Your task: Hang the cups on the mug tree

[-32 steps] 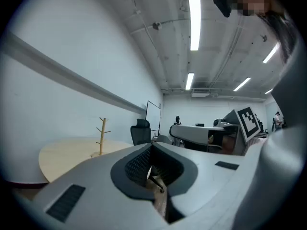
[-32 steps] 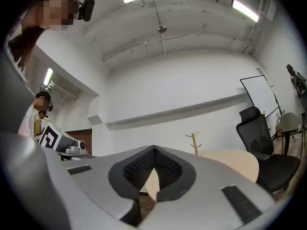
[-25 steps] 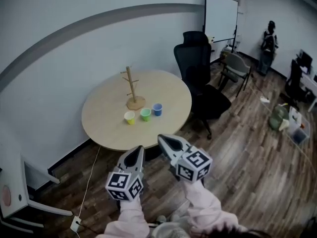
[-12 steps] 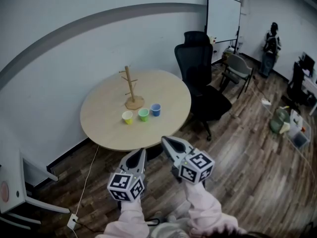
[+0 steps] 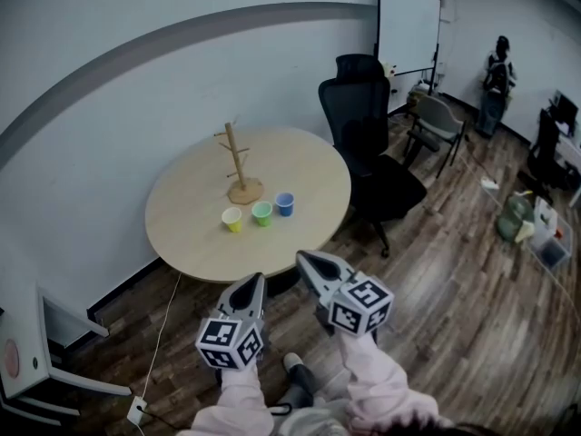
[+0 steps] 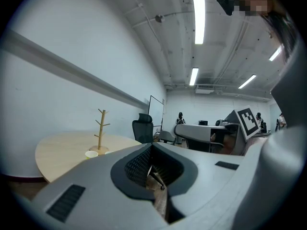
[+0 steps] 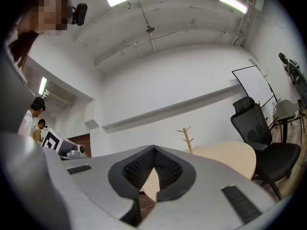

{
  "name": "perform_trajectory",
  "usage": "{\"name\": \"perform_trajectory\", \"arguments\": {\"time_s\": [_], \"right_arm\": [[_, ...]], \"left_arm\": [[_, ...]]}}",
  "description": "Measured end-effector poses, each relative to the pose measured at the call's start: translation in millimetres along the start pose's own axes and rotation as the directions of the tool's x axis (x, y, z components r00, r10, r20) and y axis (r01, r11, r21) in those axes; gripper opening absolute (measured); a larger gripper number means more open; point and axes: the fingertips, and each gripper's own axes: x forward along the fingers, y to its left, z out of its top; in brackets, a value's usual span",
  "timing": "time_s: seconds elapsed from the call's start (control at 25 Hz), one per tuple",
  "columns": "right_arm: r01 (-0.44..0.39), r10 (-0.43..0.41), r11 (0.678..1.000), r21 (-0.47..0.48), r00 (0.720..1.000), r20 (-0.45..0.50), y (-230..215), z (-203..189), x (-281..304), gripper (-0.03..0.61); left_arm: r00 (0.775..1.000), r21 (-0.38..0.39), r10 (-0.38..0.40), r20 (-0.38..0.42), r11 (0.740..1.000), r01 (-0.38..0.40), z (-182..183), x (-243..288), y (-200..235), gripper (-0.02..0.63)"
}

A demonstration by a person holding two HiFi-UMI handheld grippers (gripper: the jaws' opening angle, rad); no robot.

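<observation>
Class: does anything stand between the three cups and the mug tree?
Nothing visible does. The yellow cup, green cup and blue cup stand in a row in front of the mug tree, only bare table between.

Both grippers sink a touch in the head view: the left gripper point(image 5: 253, 279) and the right gripper point(image 5: 301, 257) now sit slightly nearer the bottom edge. The round table point(image 5: 304, 212) drifts a shade to the left, taking the mug tree point(image 5: 238, 157) and the cups point(image 5: 262, 212) with it. And a foot point(image 5: 292, 362) steps forward into view beneath the grippers!
</observation>
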Motion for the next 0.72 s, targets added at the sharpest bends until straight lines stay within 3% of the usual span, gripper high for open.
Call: {"name": "perform_trajectory", "arguments": {"time_s": [0.72], "right_arm": [[-0.024, 0.025, 0.999, 0.027, 0.998, -0.060, -41, -16, 105, -0.009]], "left_arm": [[0.998, -0.046, 0.050, -0.021, 0.998, -0.051, 1, 50, 94, 0.003]]}}
